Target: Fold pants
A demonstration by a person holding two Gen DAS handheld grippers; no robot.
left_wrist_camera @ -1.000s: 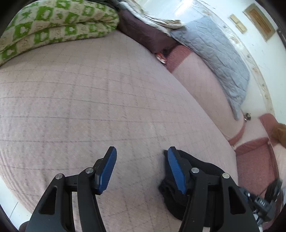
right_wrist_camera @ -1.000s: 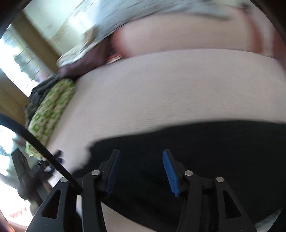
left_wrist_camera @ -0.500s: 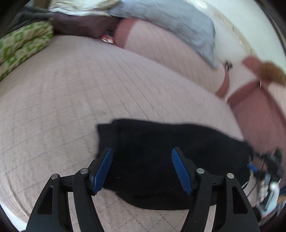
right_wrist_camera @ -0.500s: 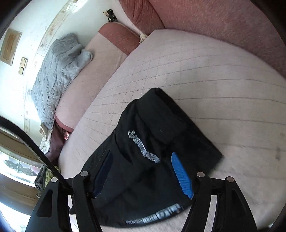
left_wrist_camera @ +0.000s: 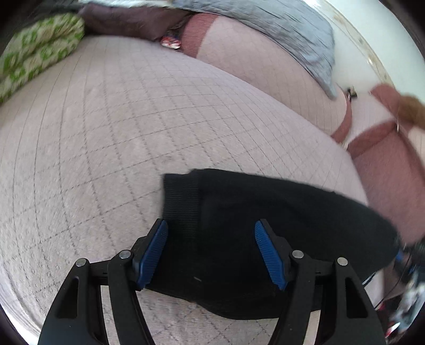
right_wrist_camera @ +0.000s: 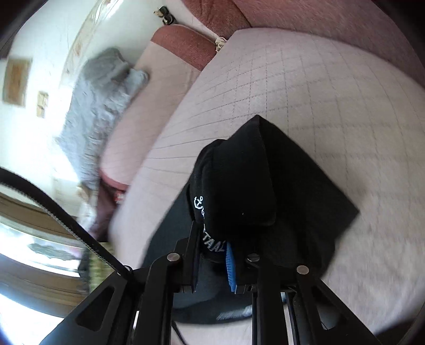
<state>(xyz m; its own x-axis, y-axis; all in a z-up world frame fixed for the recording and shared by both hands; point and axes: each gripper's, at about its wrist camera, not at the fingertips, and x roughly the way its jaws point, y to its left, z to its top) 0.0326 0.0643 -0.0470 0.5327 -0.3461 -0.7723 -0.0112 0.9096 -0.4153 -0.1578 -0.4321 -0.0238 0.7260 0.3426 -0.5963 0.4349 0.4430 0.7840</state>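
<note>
Pants (left_wrist_camera: 279, 225): black, lying bunched on the quilted pink cover (left_wrist_camera: 132, 132) of a bed or sofa, near its front edge; in the right wrist view (right_wrist_camera: 252, 185) a raised fold with white lettering and a small anchor mark stands up from the flat part.
Left gripper (left_wrist_camera: 211, 254): jaws wide apart, hovering over the near end of the pants; the blue pads (left_wrist_camera: 154, 252) stand either side of the cloth and do not press on it; one pad is at the ribbed edge of the pants.
Right gripper (right_wrist_camera: 212, 261): jaws have just been closing and are now nearly together, pinching the lettered fold of the pants between them; one blue pad (right_wrist_camera: 230, 268) shows against the cloth.
Cover: pale pink with a diamond grid, bare around the pants.
Background: grey blanket (left_wrist_camera: 279, 29) over a cushion, green patterned bedding (left_wrist_camera: 37, 55) at far left, reddish cushions (right_wrist_camera: 318, 16) behind.
</note>
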